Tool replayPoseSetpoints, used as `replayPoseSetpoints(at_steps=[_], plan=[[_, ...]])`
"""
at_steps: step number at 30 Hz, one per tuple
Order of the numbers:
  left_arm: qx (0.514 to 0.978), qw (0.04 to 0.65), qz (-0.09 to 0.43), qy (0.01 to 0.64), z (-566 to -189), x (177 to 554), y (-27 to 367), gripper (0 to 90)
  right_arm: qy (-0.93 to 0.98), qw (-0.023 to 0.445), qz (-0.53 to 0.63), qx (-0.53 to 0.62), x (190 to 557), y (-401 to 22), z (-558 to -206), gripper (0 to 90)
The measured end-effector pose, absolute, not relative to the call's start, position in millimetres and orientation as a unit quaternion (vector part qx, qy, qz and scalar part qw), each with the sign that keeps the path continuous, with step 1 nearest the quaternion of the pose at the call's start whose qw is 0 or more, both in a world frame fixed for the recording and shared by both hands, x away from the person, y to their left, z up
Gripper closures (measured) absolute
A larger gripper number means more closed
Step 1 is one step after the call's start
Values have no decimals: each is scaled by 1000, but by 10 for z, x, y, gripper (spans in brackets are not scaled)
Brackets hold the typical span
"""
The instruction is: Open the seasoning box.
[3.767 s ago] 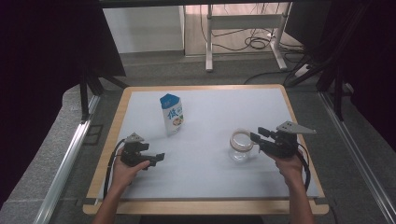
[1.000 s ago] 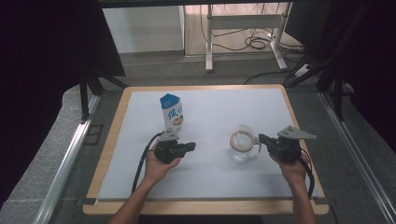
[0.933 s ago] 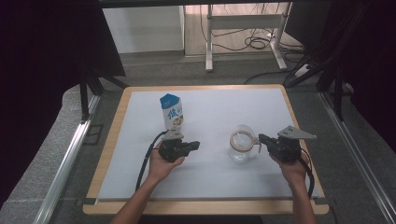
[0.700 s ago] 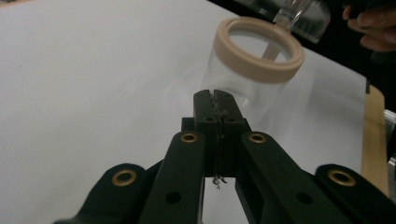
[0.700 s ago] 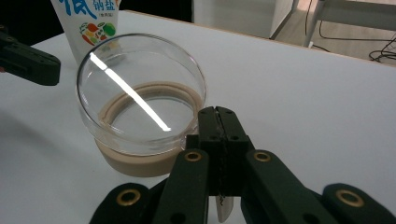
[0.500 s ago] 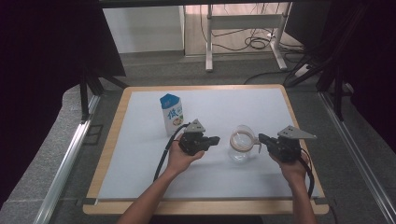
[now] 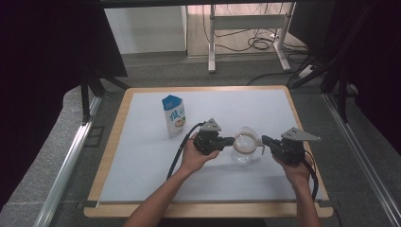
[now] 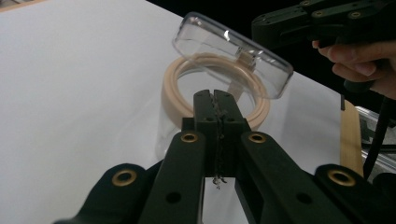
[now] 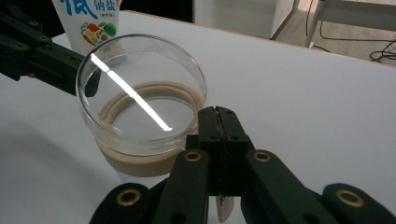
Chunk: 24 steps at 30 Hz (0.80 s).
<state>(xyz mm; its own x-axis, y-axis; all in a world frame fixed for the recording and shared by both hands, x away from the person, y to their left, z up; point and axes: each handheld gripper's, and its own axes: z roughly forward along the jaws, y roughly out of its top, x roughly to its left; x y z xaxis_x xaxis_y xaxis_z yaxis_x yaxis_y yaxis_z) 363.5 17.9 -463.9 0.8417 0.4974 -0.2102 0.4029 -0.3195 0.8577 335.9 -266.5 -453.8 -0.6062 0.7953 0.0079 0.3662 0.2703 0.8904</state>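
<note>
The glass jar [image 7: 244, 149] is flanked by both closed, empty grippers [image 7: 229, 141] [image 7: 265, 140], lid [image 8: 231, 62] raised; the milk carton [image 7: 173, 115] remains untouched.

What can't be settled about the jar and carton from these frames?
- Glass jar contents: too small in the high view; glare in the right gripper view.
- Left gripper contact with the jar rim: its own shut jaws hide it.
- Carton top: cut off by the right gripper view's edge.

glossy clear glass jar [image 7: 245, 150], matt white tabletop [image 7: 142, 151].
</note>
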Motion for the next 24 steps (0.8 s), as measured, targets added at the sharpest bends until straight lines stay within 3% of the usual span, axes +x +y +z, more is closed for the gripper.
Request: replayPoseSetpoints(at_steps=[12,14,15,18,24], plan=[[815,510,39,272,-4612,3655,102,900,766,223,477,369,3230,-2630,-4565,883],[817,508,40,270,-4596,3658,96,900,767,209,485,363,3135,-2610,-4623,774],[817,508,40,270,-4596,3658,96,900,767,209,485,363,3135,-2610,-4623,774],[819,506,41,268,-4561,3665,83,900,776,201,480,356,3003,-2581,-4792,654],[820,508,44,261,-4498,3669,43,900,784,190,478,348,2922,-2521,-5006,569]])
